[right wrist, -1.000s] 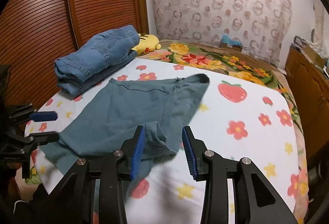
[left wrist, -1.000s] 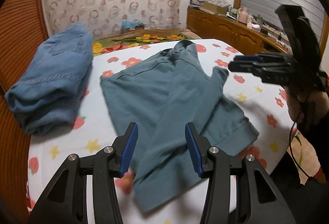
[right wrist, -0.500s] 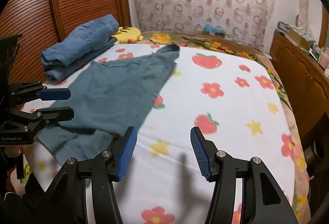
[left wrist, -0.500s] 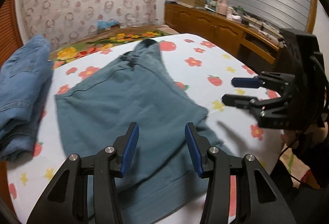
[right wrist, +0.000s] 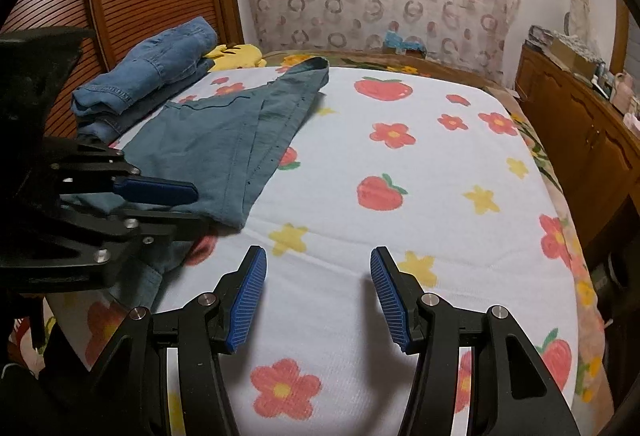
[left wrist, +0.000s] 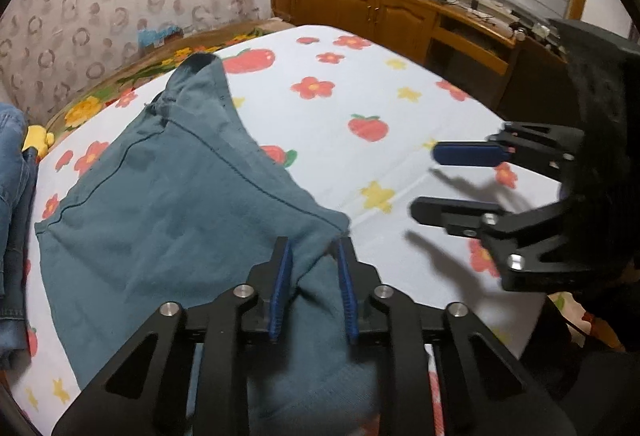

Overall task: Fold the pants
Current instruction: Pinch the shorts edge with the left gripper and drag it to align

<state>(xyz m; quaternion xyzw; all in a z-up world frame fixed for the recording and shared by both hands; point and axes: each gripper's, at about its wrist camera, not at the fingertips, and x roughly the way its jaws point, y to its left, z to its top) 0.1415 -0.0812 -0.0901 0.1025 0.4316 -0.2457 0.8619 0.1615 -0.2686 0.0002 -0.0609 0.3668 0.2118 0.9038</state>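
two tools: left tool [left wrist: 313, 288] around teal pants [left wrist: 168, 204], right tool [right wrist: 318, 300] spread

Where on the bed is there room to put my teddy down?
The bare flowery sheet is free between the teal pants and the wooden cabinet, in front of the right gripper. The other side is crowded: folded jeans, a yellow plush and the left gripper around the pants.

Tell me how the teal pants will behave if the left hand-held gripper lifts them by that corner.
Probably floppy: the pants already crease and bunch between the left hand-held gripper pads. Likely light, thin cloth lying flat. The rest would likely drape and drag across the sheet.
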